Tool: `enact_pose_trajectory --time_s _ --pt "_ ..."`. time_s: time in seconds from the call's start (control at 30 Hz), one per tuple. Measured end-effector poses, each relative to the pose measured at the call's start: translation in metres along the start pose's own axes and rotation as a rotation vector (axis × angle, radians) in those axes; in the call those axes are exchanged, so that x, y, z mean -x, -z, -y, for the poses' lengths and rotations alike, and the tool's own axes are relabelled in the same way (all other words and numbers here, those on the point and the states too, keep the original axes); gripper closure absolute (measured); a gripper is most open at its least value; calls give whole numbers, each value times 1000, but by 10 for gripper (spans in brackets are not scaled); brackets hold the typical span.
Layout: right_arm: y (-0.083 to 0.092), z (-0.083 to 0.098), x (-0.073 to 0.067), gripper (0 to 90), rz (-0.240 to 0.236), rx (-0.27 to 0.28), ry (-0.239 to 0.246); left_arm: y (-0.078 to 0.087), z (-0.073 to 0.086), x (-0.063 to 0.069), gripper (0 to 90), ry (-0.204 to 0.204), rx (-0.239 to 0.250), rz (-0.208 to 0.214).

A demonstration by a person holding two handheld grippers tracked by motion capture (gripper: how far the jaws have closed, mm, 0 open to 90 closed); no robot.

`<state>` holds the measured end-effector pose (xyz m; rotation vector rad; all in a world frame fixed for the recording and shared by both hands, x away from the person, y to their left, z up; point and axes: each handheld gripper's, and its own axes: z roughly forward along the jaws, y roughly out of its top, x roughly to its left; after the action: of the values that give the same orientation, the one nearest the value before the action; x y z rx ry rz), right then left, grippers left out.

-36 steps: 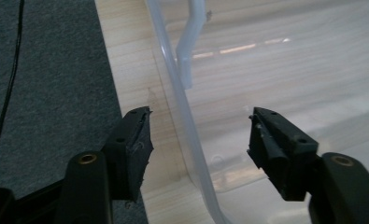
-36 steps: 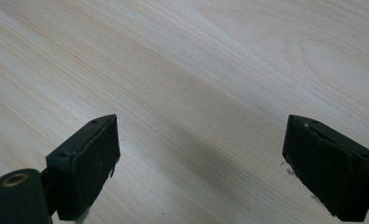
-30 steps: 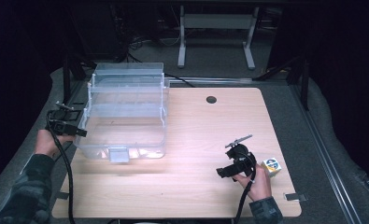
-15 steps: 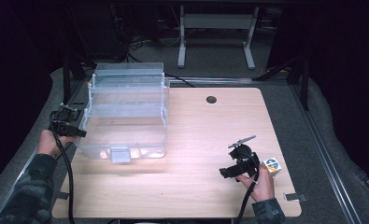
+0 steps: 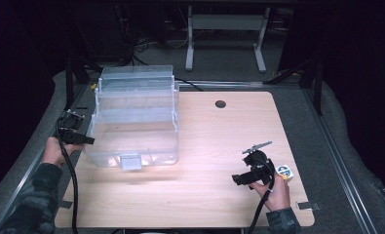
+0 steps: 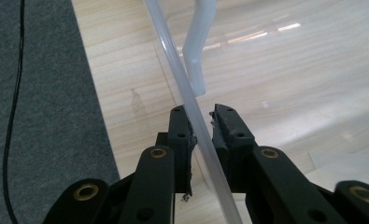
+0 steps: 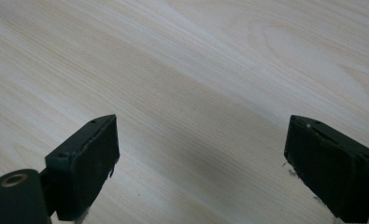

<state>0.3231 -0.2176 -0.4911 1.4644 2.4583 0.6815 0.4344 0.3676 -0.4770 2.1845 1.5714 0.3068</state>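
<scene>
A clear plastic tiered storage box stands on the left half of the wooden table, with a white latch at its front. My left gripper is at the box's left side. In the left gripper view, my left gripper is shut on the thin clear wall of the box, which runs between its pads. My right gripper hovers over the table's right front. In the right gripper view, my right gripper stands wide open above bare wood, with nothing between its fingers.
A small cube with coloured faces lies just right of the right hand. A round cable hole sits near the table's far edge. Grey carpet borders the table on the left, and a metal stand is behind it.
</scene>
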Motion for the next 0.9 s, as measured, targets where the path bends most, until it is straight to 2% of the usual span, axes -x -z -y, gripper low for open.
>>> enact_pose_trajectory --time_s 0.1,0.37,0.73,0.77,0.8,0.9 --pt "1 2 2 98 14 -1 -1 -1 0 6 762 -15 1 2" --pt "6 6 7 97 15 8 -16 -2 -2 20 755 -52 3 -2" --pt "8 9 10 98 25 8 -28 -6 -4 39 738 -83 12 35" --pt "7 10 14 98 -74 29 -31 -6 -5 41 737 -90 10 36" --pt "9 10 11 99 26 9 -30 -6 -5 43 738 -90 12 33" --pt "8 10 13 100 29 11 -38 -8 -8 51 740 -106 6 25"
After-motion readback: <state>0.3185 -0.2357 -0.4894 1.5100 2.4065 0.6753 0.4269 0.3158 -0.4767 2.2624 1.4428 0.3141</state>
